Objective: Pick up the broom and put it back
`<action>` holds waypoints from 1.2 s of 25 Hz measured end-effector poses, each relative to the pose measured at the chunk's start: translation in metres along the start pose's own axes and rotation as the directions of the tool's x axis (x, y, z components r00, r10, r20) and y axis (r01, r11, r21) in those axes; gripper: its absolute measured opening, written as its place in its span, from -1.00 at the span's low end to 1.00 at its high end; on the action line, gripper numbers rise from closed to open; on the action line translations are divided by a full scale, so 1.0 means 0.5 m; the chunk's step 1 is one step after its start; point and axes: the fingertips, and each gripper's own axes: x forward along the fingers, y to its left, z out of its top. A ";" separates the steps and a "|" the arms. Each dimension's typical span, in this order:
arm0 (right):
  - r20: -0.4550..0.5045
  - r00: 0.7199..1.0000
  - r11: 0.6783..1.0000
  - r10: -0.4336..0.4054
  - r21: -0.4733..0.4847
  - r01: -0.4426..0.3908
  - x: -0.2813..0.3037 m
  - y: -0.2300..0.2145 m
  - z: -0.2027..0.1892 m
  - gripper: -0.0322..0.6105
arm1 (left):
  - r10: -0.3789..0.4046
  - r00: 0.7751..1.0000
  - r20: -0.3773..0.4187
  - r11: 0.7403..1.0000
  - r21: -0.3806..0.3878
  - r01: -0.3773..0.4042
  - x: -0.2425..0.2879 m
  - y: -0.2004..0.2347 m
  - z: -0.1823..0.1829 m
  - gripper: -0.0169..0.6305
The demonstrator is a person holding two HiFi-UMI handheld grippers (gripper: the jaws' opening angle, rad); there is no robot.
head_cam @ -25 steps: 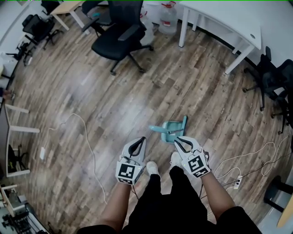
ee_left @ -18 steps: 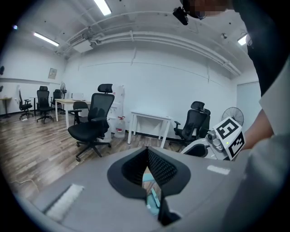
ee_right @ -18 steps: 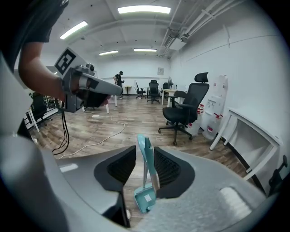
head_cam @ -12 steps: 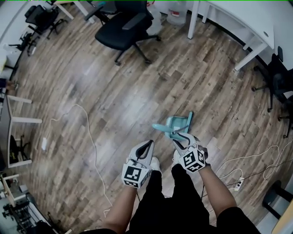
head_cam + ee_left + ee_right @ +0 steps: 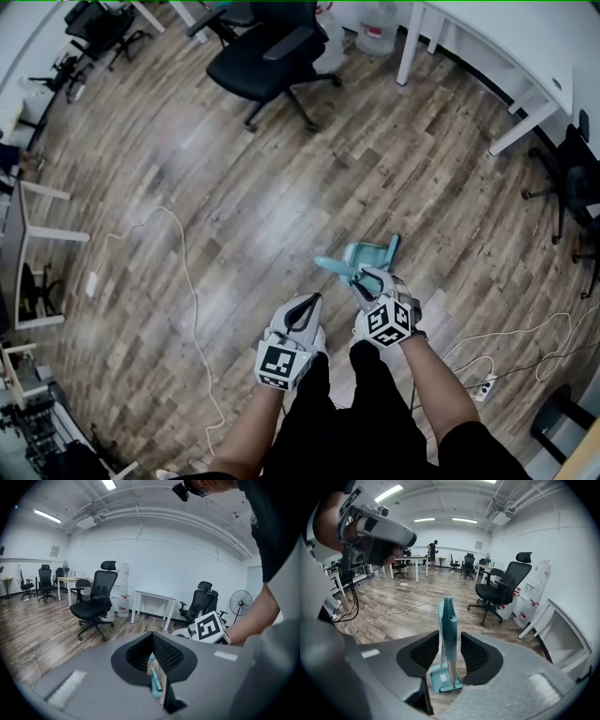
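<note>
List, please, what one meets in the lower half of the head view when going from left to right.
From the left: white cable → left tool → right tool → power strip.

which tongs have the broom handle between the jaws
The right tongs: their jaws, which have just been opening, stand apart either side of the teal broom handle. The left tongs are shut, empty.

An open-plan office.
Black swivel chairs (image 5: 267,58), white desks (image 5: 506,37), wood-plank floor (image 5: 234,206), strip lights (image 5: 388,493) overhead.
</note>
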 end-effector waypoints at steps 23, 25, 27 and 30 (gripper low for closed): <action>0.023 0.997 0.997 -0.076 0.022 0.075 -0.047 0.007 -0.042 -0.63 | -0.008 1.000 -0.005 0.999 0.031 0.008 -0.021 -0.010 0.001 -0.89; 0.023 0.996 0.996 -0.082 0.030 0.081 -0.054 0.004 -0.044 -0.63 | -0.021 1.000 -0.013 0.999 0.044 0.021 -0.022 -0.017 0.001 -0.89; 0.025 0.996 0.996 -0.089 0.034 0.088 -0.059 0.000 -0.047 -0.63 | -0.028 0.999 -0.018 0.998 0.056 0.029 -0.022 -0.022 0.004 -0.89; 0.025 0.994 0.993 -0.106 0.048 0.104 -0.067 -0.004 -0.054 -0.63 | -0.037 0.999 -0.027 0.997 0.064 0.039 -0.021 -0.028 0.003 -0.89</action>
